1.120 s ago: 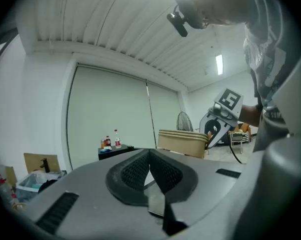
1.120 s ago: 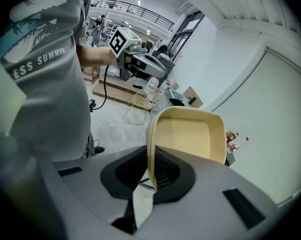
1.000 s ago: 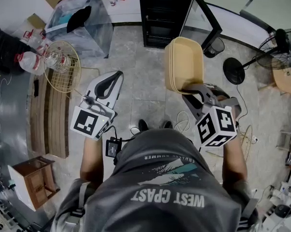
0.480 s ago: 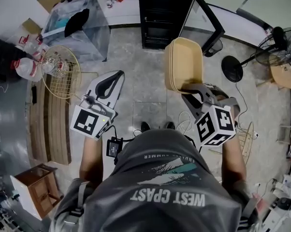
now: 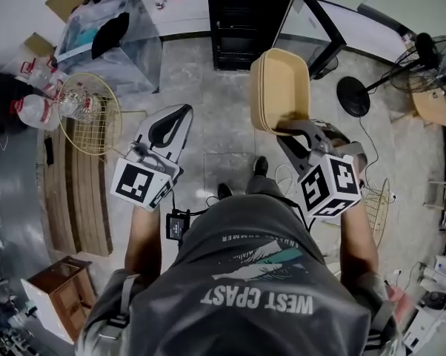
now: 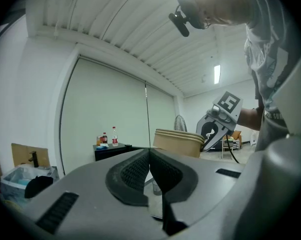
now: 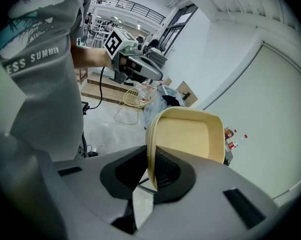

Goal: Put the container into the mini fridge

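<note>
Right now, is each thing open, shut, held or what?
Container: held up on its edge, off the floor.
Right tongs: shut on the Container rim.
Left tongs: shut, empty.
Mini fridge: door swung open.

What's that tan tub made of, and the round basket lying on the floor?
The container looks like moulded paper pulp, or possibly matte plastic: it is flat tan with no shine, thin walls and layered rims along its edge. The basket looks like thin wire with a pale cream or gold coating: it is an open grid with the floor showing through.
</note>
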Available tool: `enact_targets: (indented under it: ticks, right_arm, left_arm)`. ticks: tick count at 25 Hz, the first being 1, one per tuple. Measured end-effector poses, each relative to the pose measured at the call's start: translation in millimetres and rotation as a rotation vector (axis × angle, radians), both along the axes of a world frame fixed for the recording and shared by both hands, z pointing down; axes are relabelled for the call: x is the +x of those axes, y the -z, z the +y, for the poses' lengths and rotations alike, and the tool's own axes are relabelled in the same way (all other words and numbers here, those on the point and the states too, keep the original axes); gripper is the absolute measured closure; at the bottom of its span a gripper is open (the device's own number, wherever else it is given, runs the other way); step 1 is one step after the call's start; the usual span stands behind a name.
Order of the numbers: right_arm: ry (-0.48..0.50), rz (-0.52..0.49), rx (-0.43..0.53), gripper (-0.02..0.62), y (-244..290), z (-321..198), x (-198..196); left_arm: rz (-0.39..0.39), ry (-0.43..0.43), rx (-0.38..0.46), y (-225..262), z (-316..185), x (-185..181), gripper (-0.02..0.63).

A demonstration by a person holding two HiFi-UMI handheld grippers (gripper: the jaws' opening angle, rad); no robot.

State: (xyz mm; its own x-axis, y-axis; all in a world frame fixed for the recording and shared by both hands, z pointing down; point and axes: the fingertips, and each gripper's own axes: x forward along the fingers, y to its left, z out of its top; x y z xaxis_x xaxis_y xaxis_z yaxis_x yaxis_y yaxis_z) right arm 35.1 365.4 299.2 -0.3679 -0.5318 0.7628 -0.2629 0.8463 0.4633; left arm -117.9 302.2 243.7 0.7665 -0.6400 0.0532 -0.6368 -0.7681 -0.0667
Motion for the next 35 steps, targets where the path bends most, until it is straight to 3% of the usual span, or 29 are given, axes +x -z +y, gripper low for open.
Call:
enact_targets:
  ticks: [8,25,35]
  right_arm:
    - [0.038,-0.017,-0.008,0.548,-6,-43,3]
    - [0.191,-0.056,-0.032,0.548,-14,-162,55]
    - [0.269,-0.082,-0.041,0.548,-21,-202,92]
  left_arm:
    - [-0.031,0.007,-0.023,-9,-29,14,0.590]
    - [-0.054,0.178,-0.043,-7,-120,59,0.589]
    - [-0.091,0.255,-0.051,-10,-148,96,0.589]
